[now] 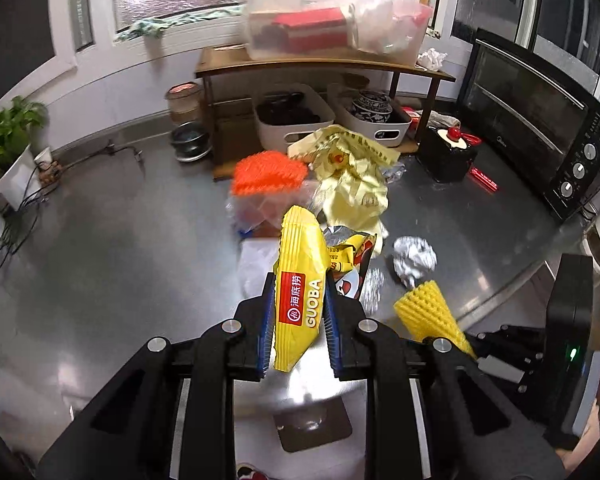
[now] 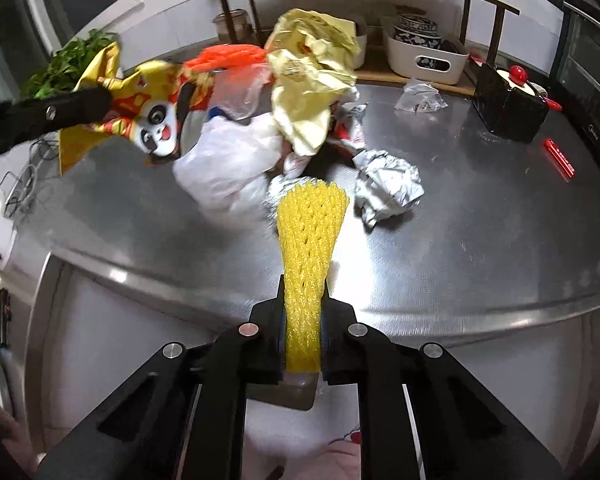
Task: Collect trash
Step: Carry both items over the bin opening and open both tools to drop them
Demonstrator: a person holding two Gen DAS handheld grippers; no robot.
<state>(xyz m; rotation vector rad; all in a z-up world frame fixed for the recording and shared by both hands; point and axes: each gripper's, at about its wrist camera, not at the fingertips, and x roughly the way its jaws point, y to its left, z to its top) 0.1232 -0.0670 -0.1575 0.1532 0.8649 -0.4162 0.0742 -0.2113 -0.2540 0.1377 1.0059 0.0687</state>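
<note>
Left claw (image 1: pixel 298 300) clamps snack wrapper (image 1: pixel 300 280), above countertop (image 1: pixel 100 260)

A brushed stainless-steel desk (image 2: pixel 480 248) with a dull, faintly grainy sheen carries mixed litter. A glossy yellow plastic snack wrapper (image 1: pixel 300 296), printed and creased, sits between matt black plastic tongs (image 1: pixel 298 312) with ribbed blue pads (image 1: pixel 265 336). A yellow foam net sleeve (image 2: pixel 306 264), soft and open-meshed, sits in the other matt black tongs (image 2: pixel 303 320). Nearby lie a crumpled ball of shiny silver foil (image 2: pixel 388 188), thin translucent white plastic bags (image 2: pixel 228 168), a wrinkled pale yellow glossy bag (image 2: pixel 312 80) and an orange foam net (image 1: pixel 268 172). Behind stands a smooth brown wooden shelf (image 1: pixel 324 66).
</note>
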